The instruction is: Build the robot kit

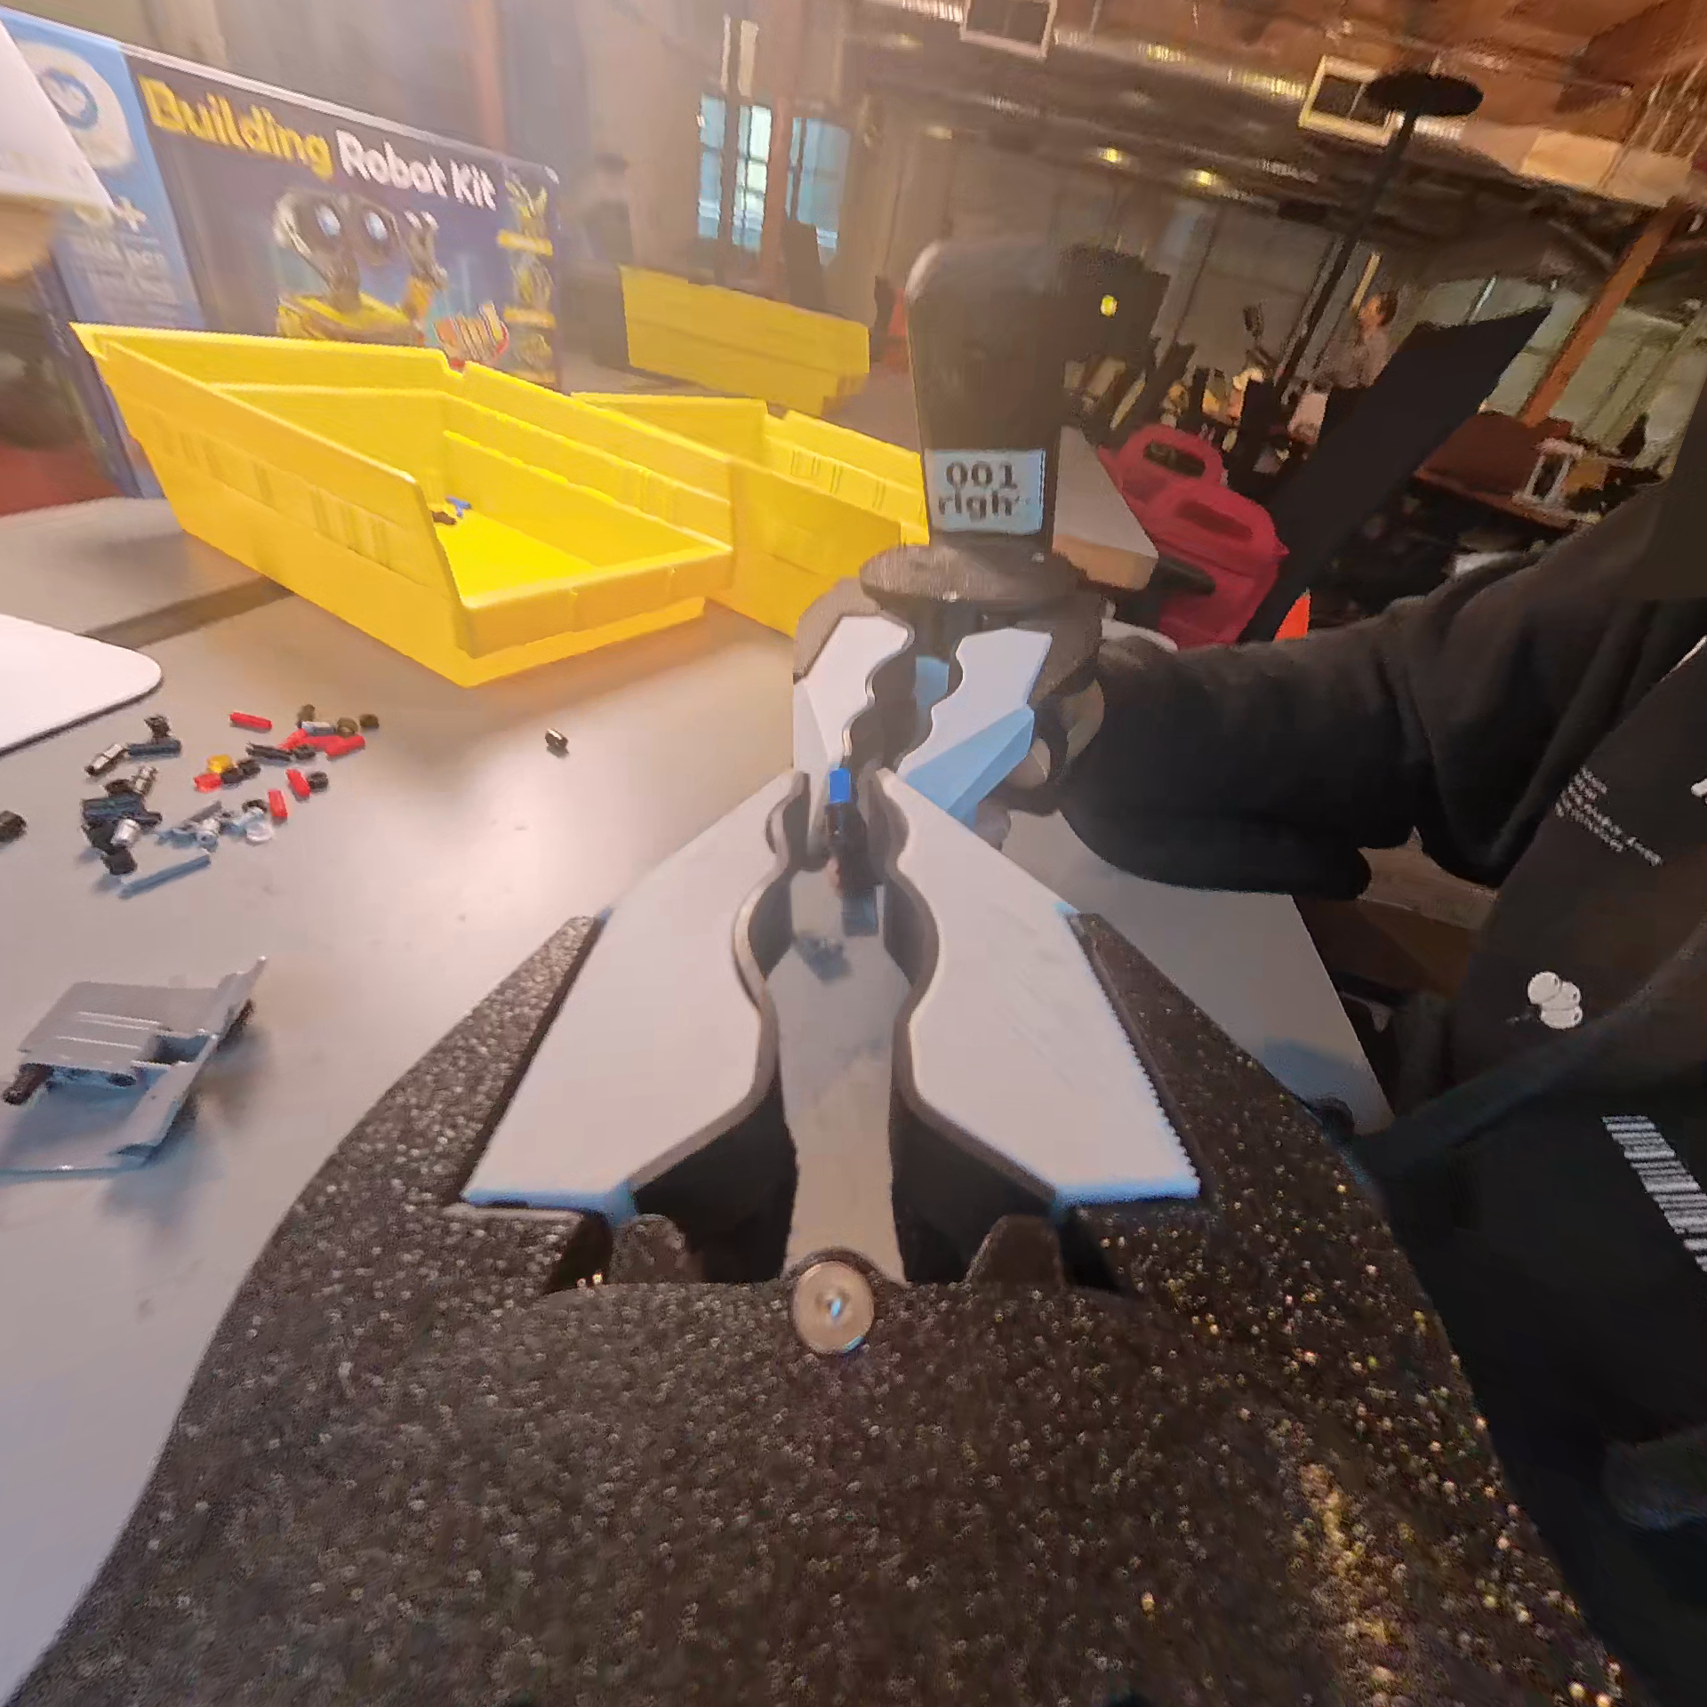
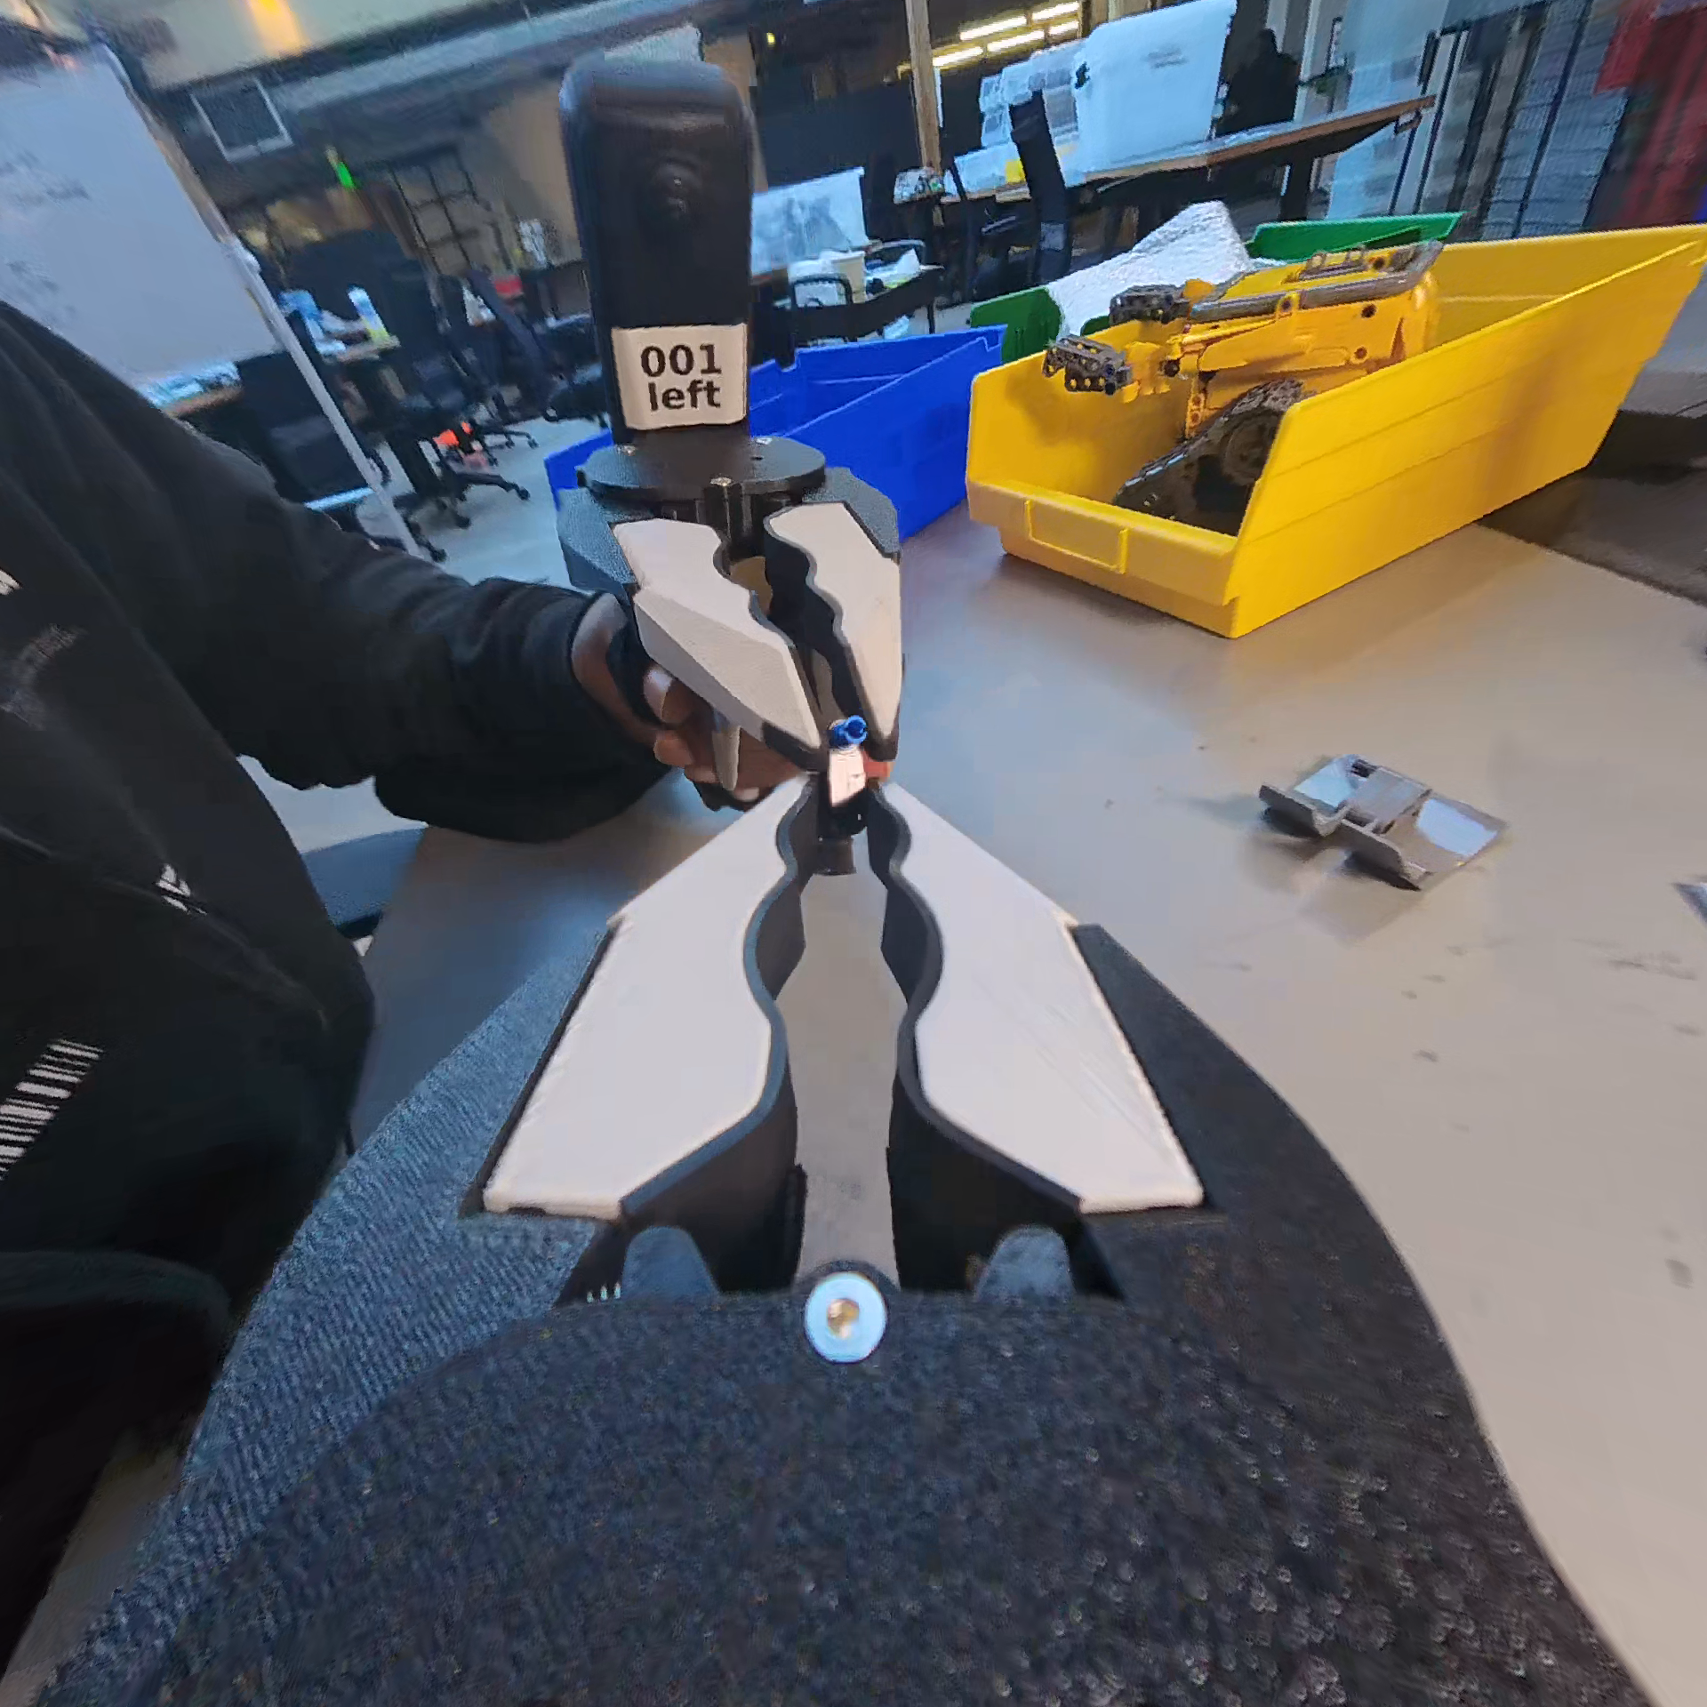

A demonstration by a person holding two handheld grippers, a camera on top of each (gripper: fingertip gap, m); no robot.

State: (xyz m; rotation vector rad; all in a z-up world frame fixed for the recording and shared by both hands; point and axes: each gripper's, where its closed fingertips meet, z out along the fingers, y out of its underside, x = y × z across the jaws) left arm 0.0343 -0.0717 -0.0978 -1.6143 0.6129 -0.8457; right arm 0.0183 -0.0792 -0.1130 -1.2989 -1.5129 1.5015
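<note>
Loose parts (image 1: 212,785) lie on the table (image 1: 443,887) before bins (image 1: 416,499).

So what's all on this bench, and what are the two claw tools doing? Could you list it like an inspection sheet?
Surface: grey table, scuffed.
Job's things: small black-and-blue brick assembly pinched between both tools; grey plate part lying loose.
Clutter: scattered small bricks; yellow bins; tracked yellow model in a bin; kit box.
Grippers: left gripper and right gripper meet tip to tip, both shut on the assembly.
Cables: nothing seen.
Surroundings: workshop, office chairs, blue bin.
</note>
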